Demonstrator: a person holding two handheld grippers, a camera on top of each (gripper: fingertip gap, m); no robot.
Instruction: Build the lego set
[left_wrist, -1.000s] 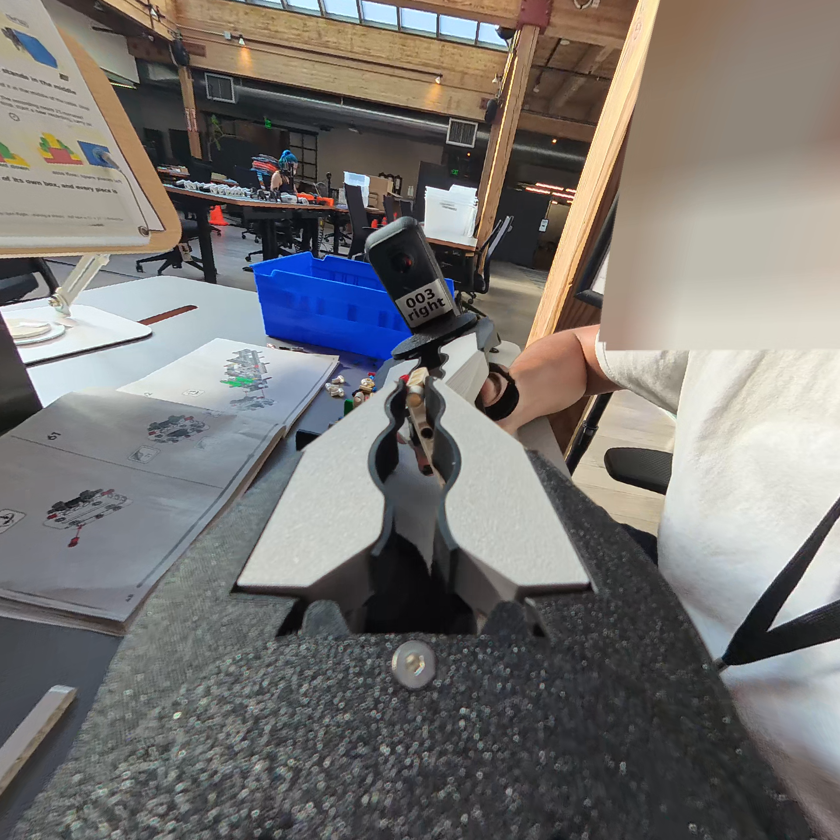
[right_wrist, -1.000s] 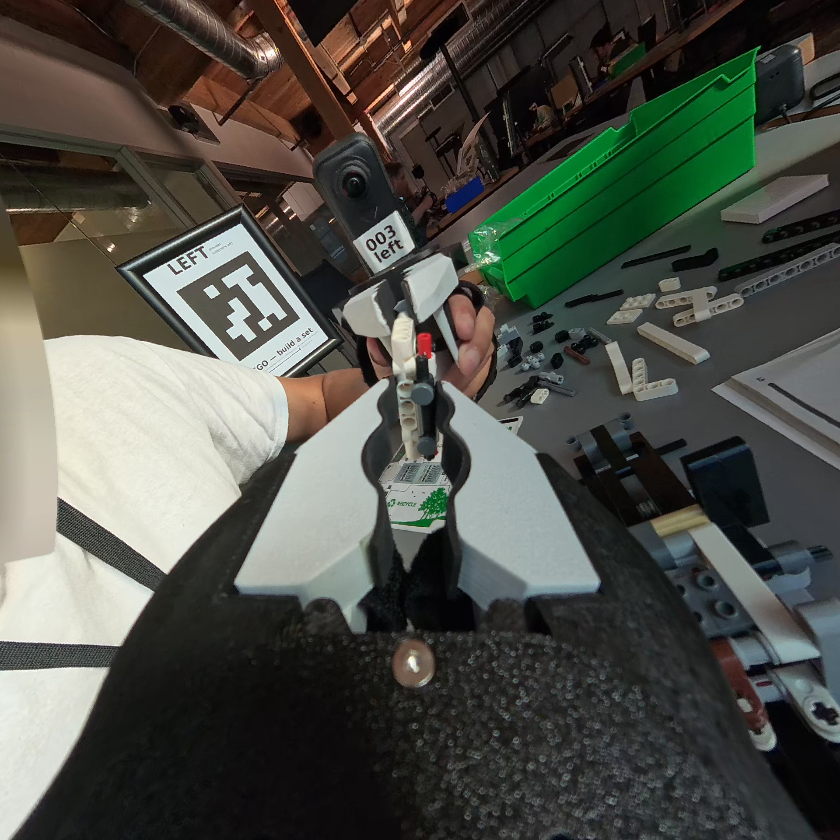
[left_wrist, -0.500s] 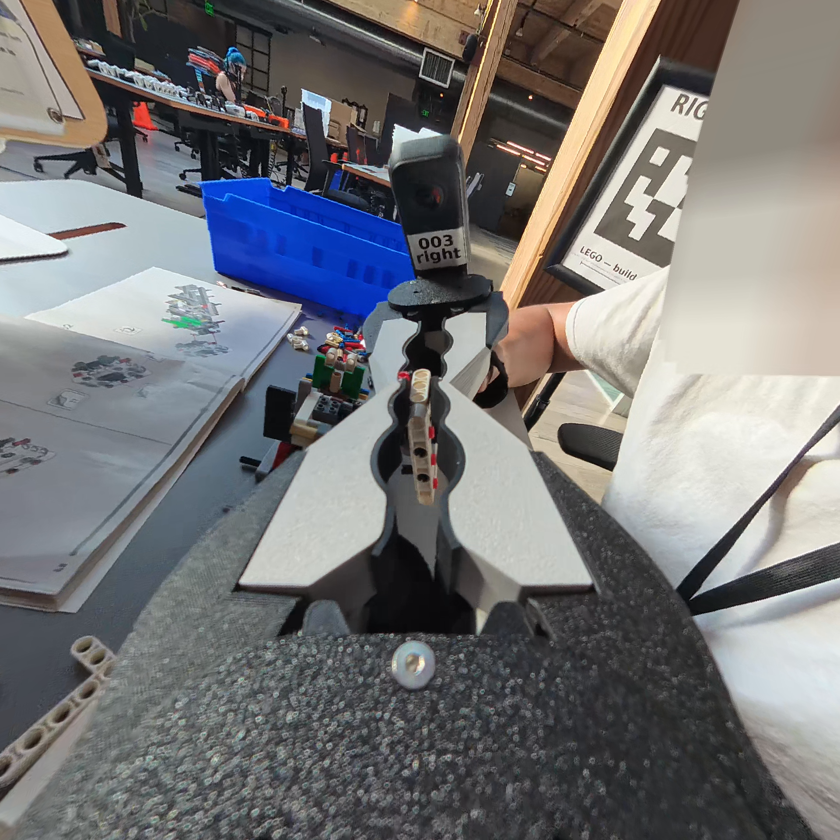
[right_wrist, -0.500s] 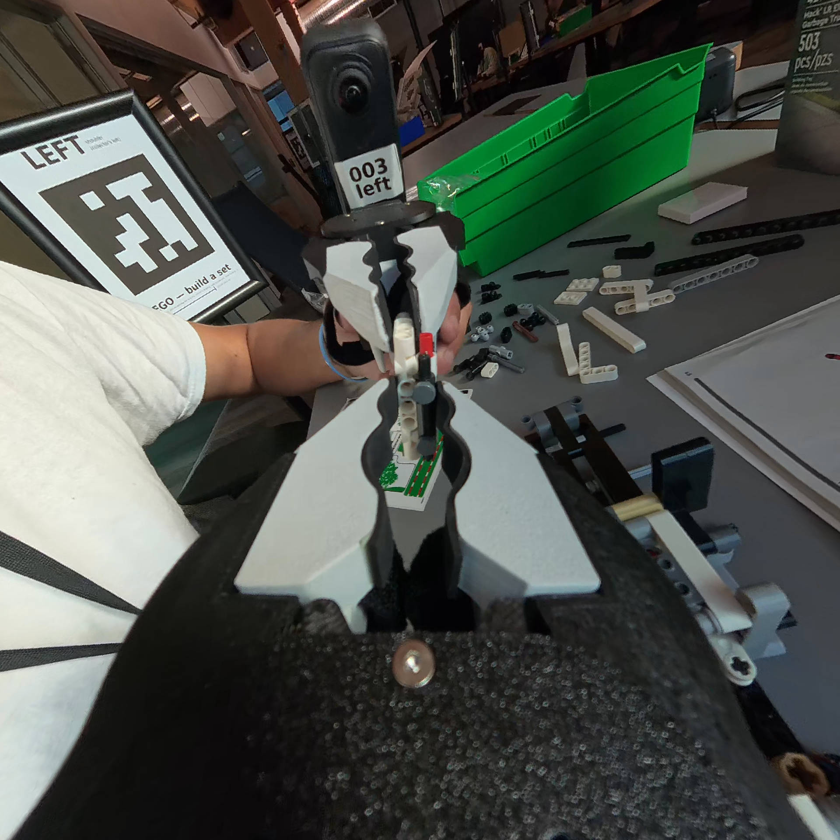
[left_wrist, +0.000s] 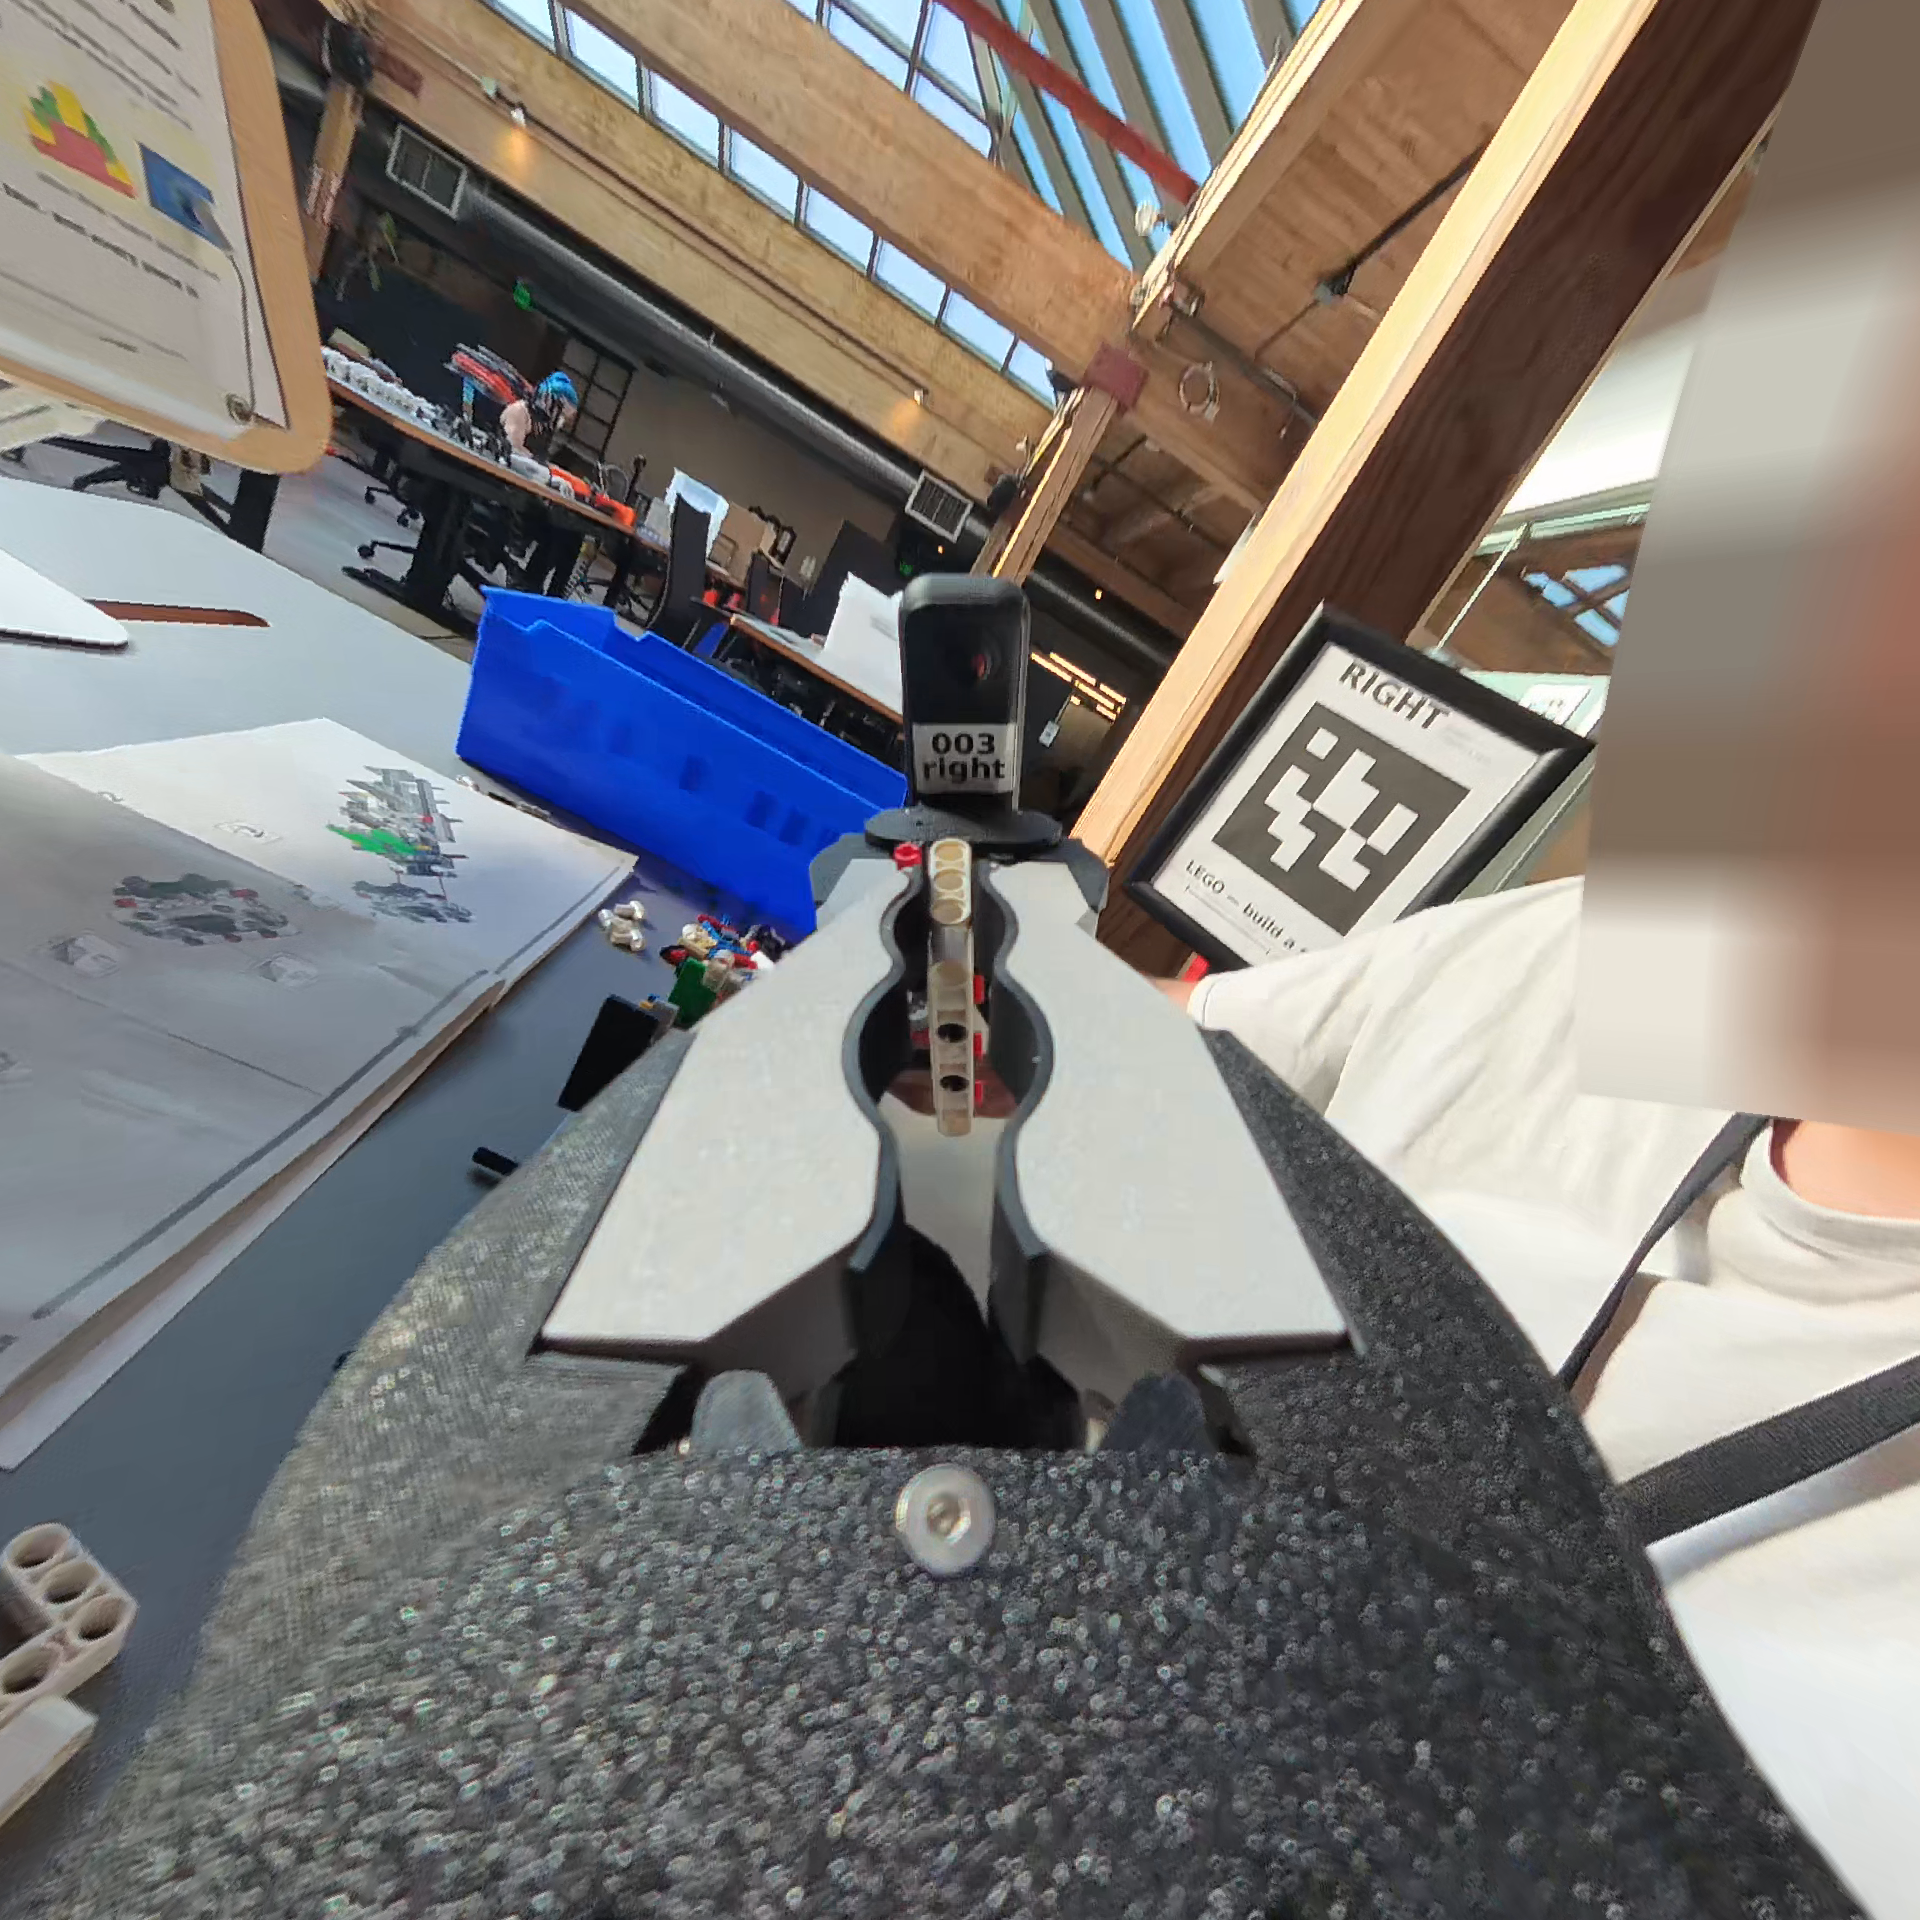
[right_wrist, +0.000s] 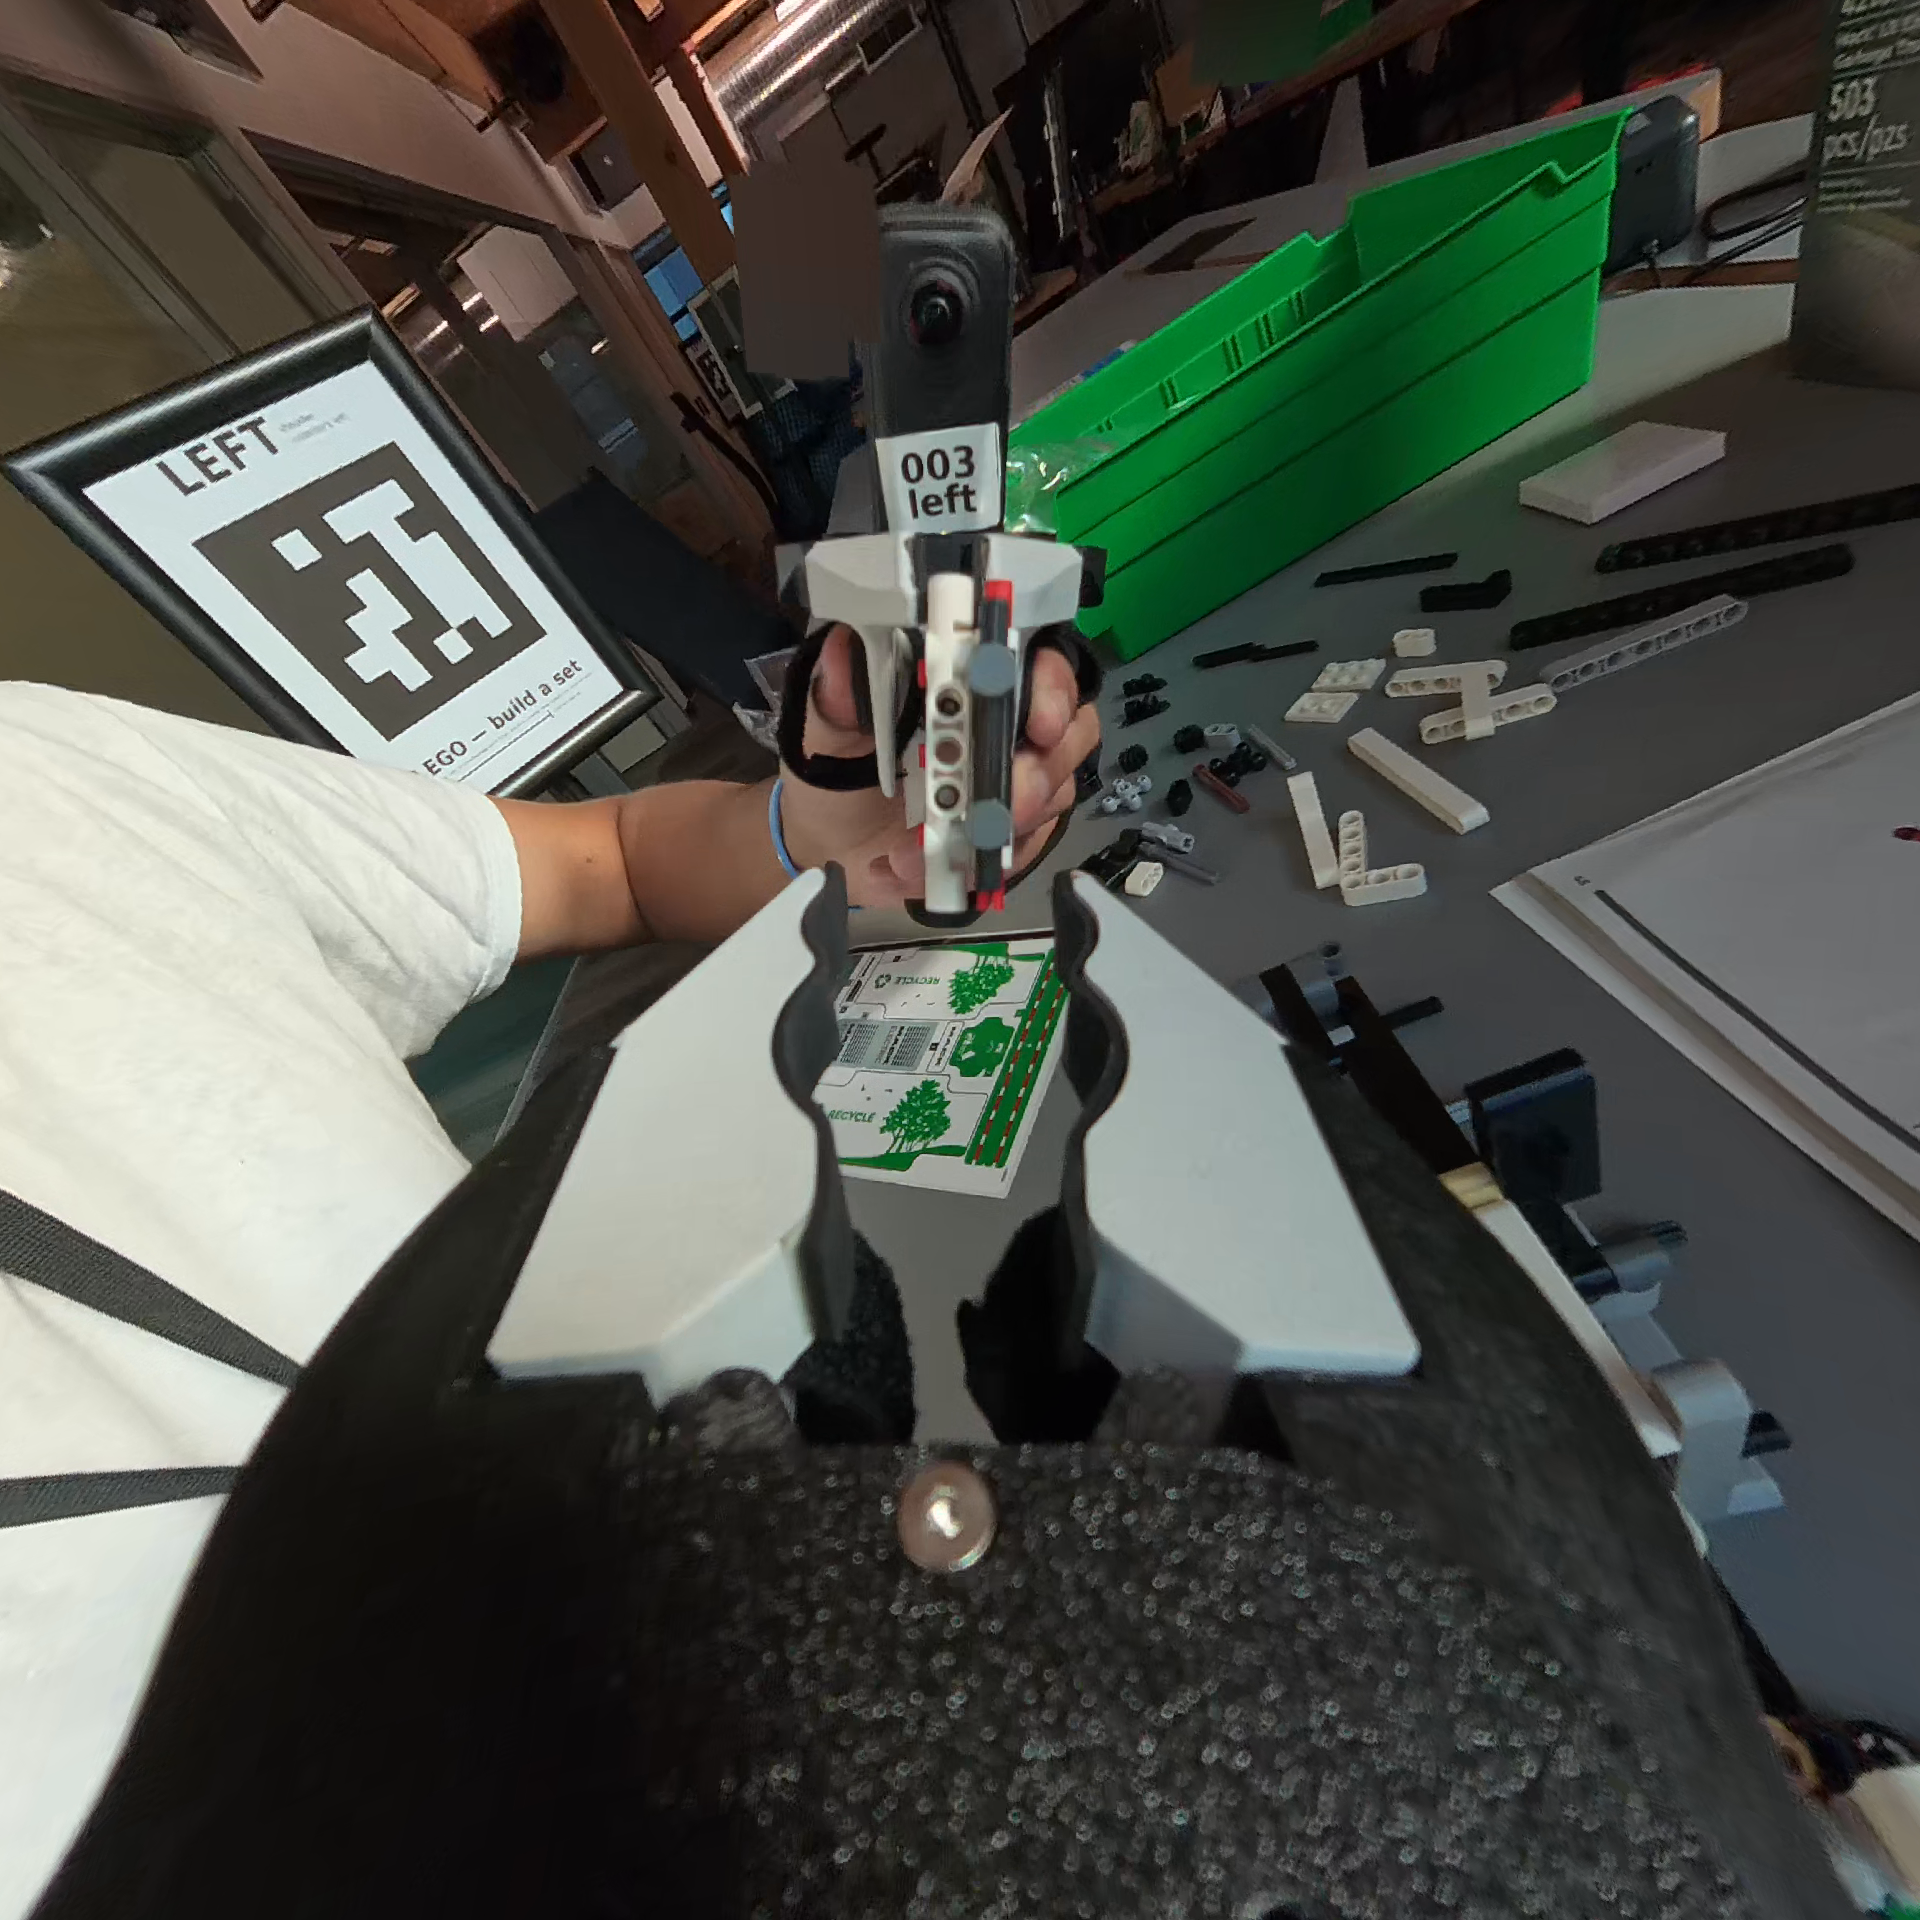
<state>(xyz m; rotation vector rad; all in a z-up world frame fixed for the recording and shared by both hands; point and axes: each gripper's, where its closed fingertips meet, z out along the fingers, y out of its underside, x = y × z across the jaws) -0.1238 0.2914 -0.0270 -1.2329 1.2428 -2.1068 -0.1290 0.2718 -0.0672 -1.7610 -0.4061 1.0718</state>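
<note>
My left gripper (left_wrist: 951, 883) is shut on a small brick assembly (left_wrist: 951, 1023), a white holed beam with red pins, held upright in the air. The right wrist view shows the same assembly (right_wrist: 961, 748) with a black beam and grey pins alongside, pinched at its top by the left gripper (right_wrist: 940, 582). My right gripper (right_wrist: 945, 899) is open and empty, its fingertips (right_wrist: 821, 894) standing apart just short of the assembly's lower end. In the left wrist view the right gripper's camera (left_wrist: 961, 707) rises just beyond my left fingertips, and its fingers are hidden.
A blue bin (left_wrist: 644, 748) and an open instruction booklet (left_wrist: 260, 935) lie on the table at left. A green bin (right_wrist: 1351, 395), loose beams and pins (right_wrist: 1403, 748), a sticker sheet (right_wrist: 935, 1060) and a part-built model (right_wrist: 1507, 1143) lie under the right gripper. A person in a white shirt stands close. One gripper's finger ends stand about 5 cm off the other's.
My right gripper was shut on the assembly together with the left. It has opened, let go and drawn back a little. The left gripper keeps its hold.
</note>
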